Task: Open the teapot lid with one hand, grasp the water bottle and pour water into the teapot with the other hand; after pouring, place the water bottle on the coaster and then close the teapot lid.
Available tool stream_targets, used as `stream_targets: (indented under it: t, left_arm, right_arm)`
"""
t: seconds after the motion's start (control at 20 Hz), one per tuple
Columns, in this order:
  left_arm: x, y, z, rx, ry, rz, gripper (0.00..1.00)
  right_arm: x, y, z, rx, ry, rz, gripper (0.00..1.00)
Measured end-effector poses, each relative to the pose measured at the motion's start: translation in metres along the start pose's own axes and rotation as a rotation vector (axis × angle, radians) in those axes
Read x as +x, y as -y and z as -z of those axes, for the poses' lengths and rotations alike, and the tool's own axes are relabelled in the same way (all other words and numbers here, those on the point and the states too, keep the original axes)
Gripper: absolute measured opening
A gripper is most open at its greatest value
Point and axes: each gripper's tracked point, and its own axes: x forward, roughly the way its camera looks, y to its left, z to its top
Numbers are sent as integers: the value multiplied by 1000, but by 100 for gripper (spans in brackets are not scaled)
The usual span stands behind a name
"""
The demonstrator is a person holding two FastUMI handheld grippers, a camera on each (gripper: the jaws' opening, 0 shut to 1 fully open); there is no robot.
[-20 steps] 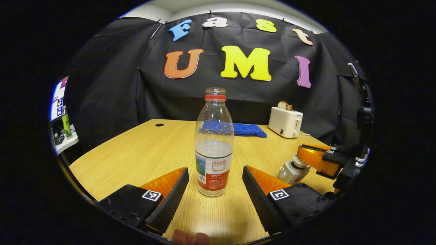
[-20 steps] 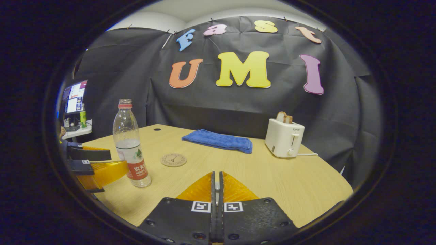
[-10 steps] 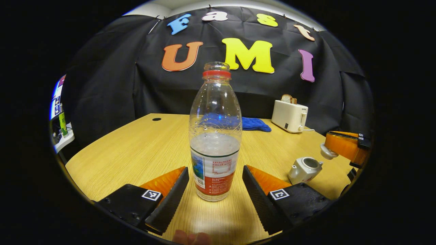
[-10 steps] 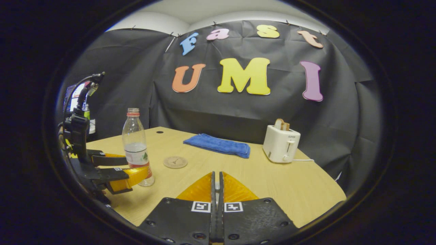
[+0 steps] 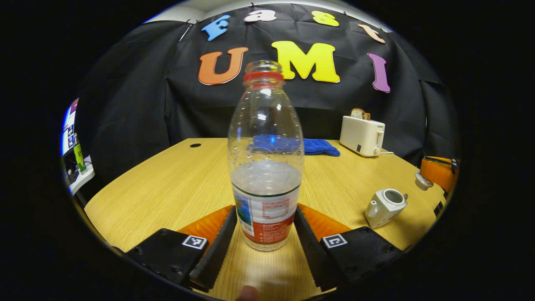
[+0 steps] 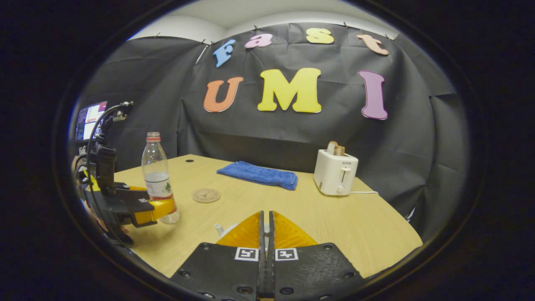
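A clear water bottle [image 5: 265,175] with a red neck ring, no cap and a red-and-white label stands about a third full on the wooden table [image 5: 167,184]. My left gripper [image 5: 264,211] is shut on its label, one finger pressing each side. The bottle [image 6: 156,179] and left gripper [image 6: 154,207] also appear at the left of the right gripper view. The white teapot [image 5: 384,207] sits open to the right. My right gripper [image 6: 264,214] is shut on the teapot lid [image 5: 421,180], held up right of the pot. A round coaster [image 6: 206,195] lies behind the bottle.
A folded blue towel [image 6: 259,174] lies at the back of the table. A white toaster [image 6: 335,171] with bread stands at the back right, its cord trailing right. A small side desk with a screen [image 6: 90,121] is off the table's left edge.
My left gripper moved forward and its fingers closed from wide apart onto the bottle. My right gripper carried the lid up and away to the right, uncovering the teapot.
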Motion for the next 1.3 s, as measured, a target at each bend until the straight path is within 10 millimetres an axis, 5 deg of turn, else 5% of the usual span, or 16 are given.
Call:
stream_targets:
  t: [0.65,1.0,1.3]
  left_arm:
    - [-30,-34,-50,681,37,-207,76]
    - [-31,-21,-72,1139,72,-287,75]
    - [-24,9,-62,1472,69,-253,74]
  right_arm:
    - [-12,39,-1,-6,16,1,0]
    - [-21,67,11,-18,-1,3,0]
    - [-26,80,25,-13,-15,3,0]
